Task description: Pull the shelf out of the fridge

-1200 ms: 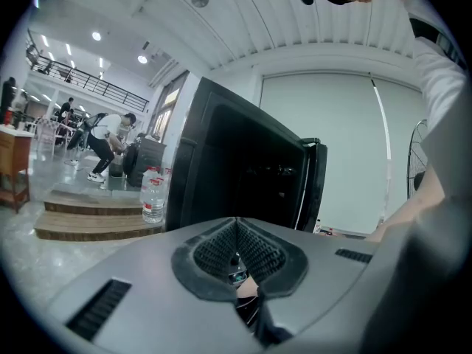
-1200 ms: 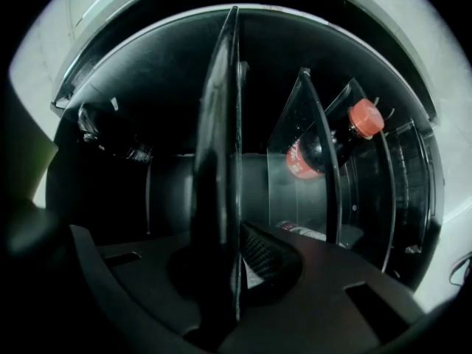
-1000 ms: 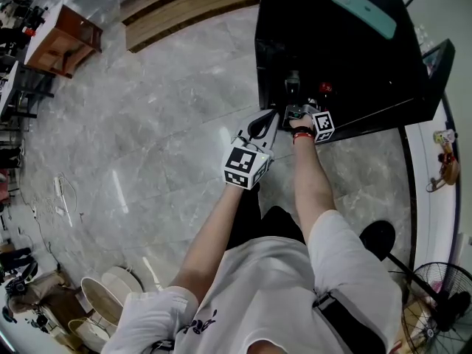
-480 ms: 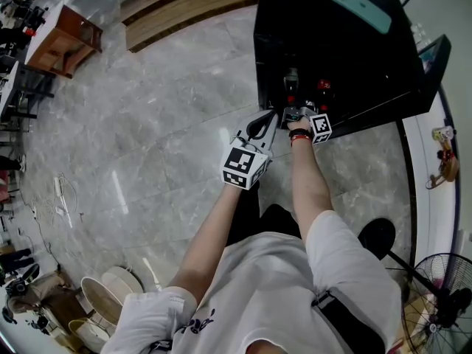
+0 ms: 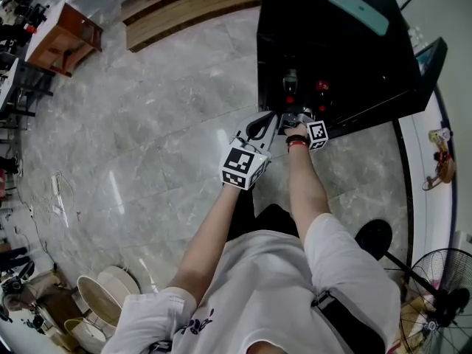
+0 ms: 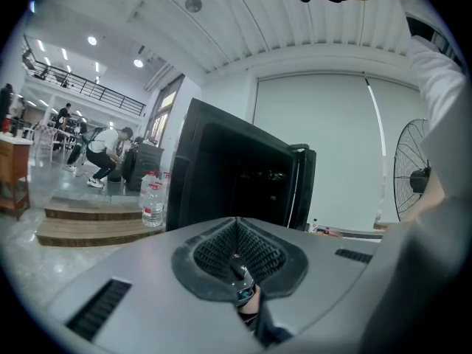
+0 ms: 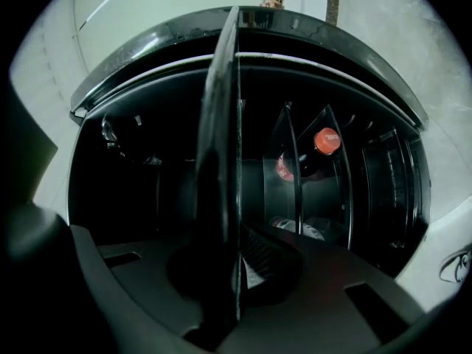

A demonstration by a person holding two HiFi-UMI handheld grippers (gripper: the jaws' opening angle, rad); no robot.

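Note:
A black fridge [image 5: 332, 50] stands open on the stone floor, its door [image 5: 431, 65] swung to the right. My right gripper [image 5: 295, 114] reaches into the fridge's front opening. In the right gripper view the dark shelf [image 7: 221, 161] runs edge-on as a thin plate straight between the jaws of my right gripper [image 7: 237, 271], which is shut on its front edge. Behind it lie bottles, one with a red cap [image 7: 327, 140]. My left gripper [image 5: 259, 127] hovers just left of the right hand, shut, with nothing between its pads [image 6: 237, 223].
A teal phone [image 5: 358, 9] lies on top of the fridge. Red-capped bottles [image 5: 321, 87] show inside the opening. A fan [image 5: 439, 301] stands at the lower right, and a wooden step [image 5: 184, 6] with a water bottle [image 6: 152, 198] lies behind the fridge's left side.
My right hand has drawn back slightly toward me while still gripping the shelf. The left gripper has hardly moved.

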